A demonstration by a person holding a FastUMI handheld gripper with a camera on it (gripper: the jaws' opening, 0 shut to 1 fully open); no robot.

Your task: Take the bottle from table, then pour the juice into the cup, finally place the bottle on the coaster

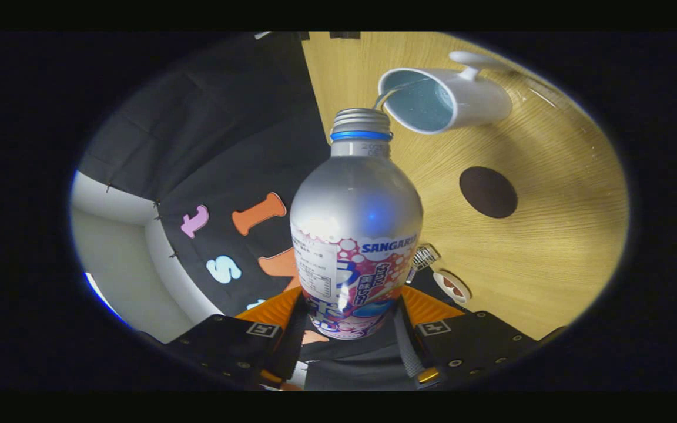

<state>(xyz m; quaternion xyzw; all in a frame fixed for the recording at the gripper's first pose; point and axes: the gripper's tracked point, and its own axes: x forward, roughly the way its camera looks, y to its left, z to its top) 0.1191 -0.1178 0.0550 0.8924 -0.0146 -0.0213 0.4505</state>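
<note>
My gripper (353,314) is shut on the lower body of a silver metal bottle (355,217) with a blue neck ring and a pink and blue label. I hold it tipped over, its open threaded mouth pointing away from the fingers. A thin clear stream runs from the mouth into the white cup (444,97) just beyond it. The cup has a pale blue inside and a handle on its far side. A round dark brown coaster (488,191) lies on the wooden table (550,235), between the cup and the fingers, off to the right.
A small round white and brown thing (452,285) and a little metal piece (425,256) lie on the table close by the right finger. The booth's black cloth wall (221,147) hangs to the left of the bottle.
</note>
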